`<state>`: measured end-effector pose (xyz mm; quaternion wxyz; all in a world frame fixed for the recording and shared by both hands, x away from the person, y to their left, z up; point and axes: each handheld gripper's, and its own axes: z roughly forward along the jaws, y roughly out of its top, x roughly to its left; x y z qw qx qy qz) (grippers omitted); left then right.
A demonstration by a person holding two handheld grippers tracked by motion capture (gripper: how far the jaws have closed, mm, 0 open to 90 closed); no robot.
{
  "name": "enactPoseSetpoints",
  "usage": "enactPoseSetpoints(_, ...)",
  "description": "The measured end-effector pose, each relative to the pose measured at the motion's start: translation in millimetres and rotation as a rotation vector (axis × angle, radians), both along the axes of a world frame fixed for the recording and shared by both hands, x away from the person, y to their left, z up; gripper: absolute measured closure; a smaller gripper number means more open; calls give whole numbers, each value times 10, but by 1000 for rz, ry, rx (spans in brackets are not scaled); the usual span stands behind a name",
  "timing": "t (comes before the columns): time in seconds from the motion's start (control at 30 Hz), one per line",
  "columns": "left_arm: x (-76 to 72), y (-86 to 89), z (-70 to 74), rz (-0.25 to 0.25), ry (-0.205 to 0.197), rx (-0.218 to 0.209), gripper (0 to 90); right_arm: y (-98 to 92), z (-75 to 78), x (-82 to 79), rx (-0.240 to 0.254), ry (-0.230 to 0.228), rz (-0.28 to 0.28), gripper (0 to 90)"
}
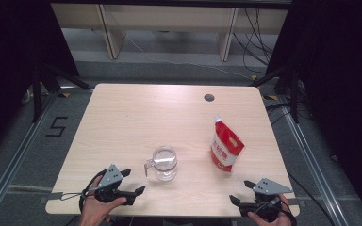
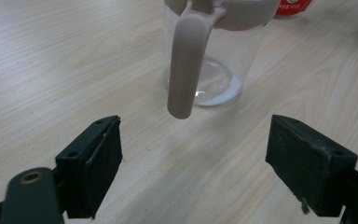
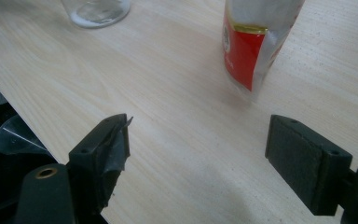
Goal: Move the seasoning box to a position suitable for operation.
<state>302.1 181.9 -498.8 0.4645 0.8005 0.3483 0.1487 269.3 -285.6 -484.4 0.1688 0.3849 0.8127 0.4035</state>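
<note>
While the left gripper (image 2: 193, 154) looks at the clear cup (image 1: 164, 163), the cup's top is cut off in the left gripper view, and the red and white bag (image 3: 256, 42) loses its top in the right gripper view. Upright near the middle of the wooden table (image 1: 136, 117), the round cup points its smooth tan handle (image 2: 186, 70) toward 8 o'clock. The soft, shiny bag stands at 3 o'clock from it. Both the left and the right gripper (image 1: 245, 192) have jaws wide apart, holding nothing.

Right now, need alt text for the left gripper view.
A clear glass jug with a beige handle stands on the wooden table, just ahead of the left tool, whose two black jaws stand wide open, touching nothing.
</note>
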Motion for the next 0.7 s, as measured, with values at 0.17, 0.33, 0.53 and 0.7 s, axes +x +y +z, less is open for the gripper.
enactPoseSetpoints(0.17, -5, -40, -5, 3, 5, -3, 209, 4, -1, 6, 19, 16, 15, 227)
enactPoseSetpoints(0.33, 9, -88, 0, 0, -4, -4, 222, -5, 8, 12, 1, -10, 14, 232)
enactPoseSetpoints(0.53, 51, -132, 19, -29, -29, -13, 245, 6, 9, 0, 10, 1, -4, 234)
enactPoseSetpoints(0.7, 81, -205, 63, -29, -40, -28, 248, 8, 5, 12, 3, -9, 4, 236)
